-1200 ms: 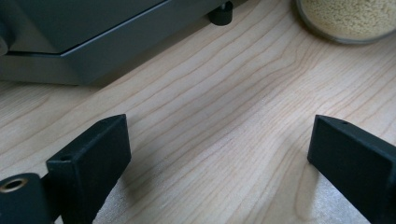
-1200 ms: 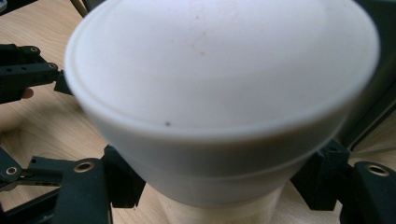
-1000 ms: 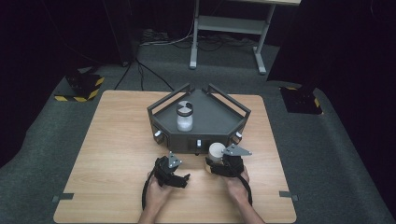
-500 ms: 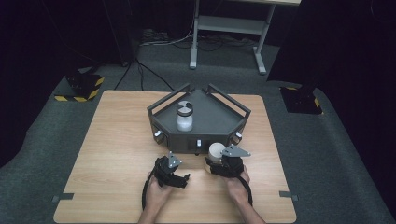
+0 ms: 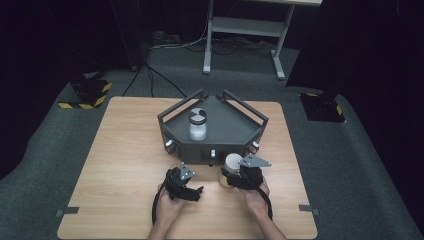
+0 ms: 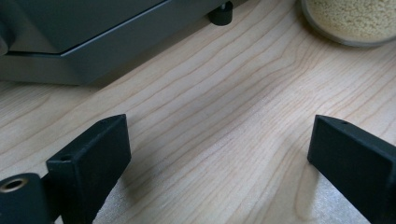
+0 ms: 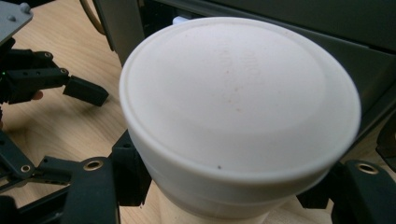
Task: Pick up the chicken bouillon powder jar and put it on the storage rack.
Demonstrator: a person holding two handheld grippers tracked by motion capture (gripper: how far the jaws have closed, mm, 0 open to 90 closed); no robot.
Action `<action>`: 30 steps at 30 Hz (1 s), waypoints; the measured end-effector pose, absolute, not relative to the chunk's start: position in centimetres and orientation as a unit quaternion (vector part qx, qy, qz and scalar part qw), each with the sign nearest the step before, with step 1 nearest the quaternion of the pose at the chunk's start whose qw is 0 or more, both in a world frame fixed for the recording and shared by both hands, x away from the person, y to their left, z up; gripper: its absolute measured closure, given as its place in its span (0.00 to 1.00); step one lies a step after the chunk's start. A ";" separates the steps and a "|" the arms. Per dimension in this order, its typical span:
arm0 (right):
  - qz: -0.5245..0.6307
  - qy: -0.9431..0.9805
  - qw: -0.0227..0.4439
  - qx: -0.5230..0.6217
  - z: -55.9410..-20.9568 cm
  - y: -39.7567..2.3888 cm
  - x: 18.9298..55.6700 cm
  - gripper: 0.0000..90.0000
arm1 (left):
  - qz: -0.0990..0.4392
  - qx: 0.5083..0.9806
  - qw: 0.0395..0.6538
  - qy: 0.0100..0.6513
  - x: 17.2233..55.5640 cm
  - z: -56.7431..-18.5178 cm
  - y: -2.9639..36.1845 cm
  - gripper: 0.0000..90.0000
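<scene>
Right gripper: nearest us, at about 5 o'clock on the tabletop, our right gripper has just been closing its jaws, and they now clamp the jar with the white lid; in the right gripper view the lid sits between the black jaws, with grain showing in the jar below it.
Left gripper: at about 6 o'clock our left gripper rests low, jaws apart, with bare wood between them in the left gripper view.
Jar's place: it stands on the tabletop just in front of the grey scale platform, toward that platform's right front corner.
Farther off: a second, clear jar stands upright on the platform near the tabletop's centre, toward 12 o'clock.
Step in hand: we judge the grasp of the grain jar is just made and the lift has not begun.
Next move: we would raise the jar straight, clear the platform's rail, and set it down beside the clear jar without tipping either.
</scene>
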State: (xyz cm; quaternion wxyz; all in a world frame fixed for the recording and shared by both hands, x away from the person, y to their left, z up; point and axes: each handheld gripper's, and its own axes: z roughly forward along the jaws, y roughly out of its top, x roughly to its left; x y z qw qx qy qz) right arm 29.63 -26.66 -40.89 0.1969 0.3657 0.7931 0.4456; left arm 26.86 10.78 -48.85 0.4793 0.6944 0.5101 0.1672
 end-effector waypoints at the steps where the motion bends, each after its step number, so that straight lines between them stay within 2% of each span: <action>1: 0.445 0.793 0.198 0.366 -40.9 -26.6 29.6 0.39 | 0.167 0.695 0.479 0.510 26.9 -48.9 10.8 0.06; 15: 0.453 0.789 0.186 0.372 -40.6 -27.8 29.6 0.39 | 0.167 0.695 0.479 0.510 26.9 -48.8 10.8 0.06; 30: 0.463 0.791 0.182 0.356 -37.8 -29.2 29.5 0.39 | 0.167 0.695 0.479 0.510 26.9 -48.8 10.8 0.06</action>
